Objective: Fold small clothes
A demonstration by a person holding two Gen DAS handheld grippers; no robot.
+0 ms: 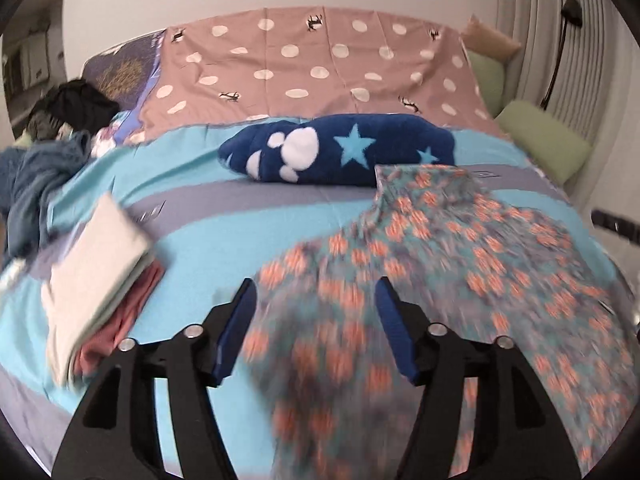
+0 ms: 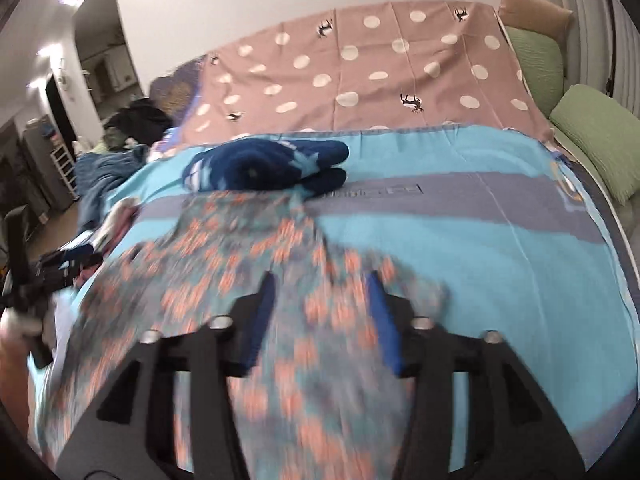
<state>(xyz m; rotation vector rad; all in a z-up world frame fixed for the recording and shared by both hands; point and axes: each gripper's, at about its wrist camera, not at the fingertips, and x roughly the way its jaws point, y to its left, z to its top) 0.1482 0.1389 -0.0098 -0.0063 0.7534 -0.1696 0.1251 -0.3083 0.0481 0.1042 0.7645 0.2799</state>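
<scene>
Now | left gripper [image 1: 316, 320] agape | right gripper [image 2: 322, 314] agape | floral garment [image 1: 460, 264] flat beneath

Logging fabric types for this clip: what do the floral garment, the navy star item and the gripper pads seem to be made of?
Floral garment: thin, matte woven or knit cloth, judging by its soft drape; blur hides the weave.
Navy star item: looks like plush fleece, with a fuzzy, thick, rounded fold.
Pads on the left hand-held gripper: blue, matte, probably rubber or foam, on black hard plastic fingers.

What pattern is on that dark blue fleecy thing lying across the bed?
The blue fleece bundle shows white paw prints and light blue stars, clearest in the left wrist view.
</scene>
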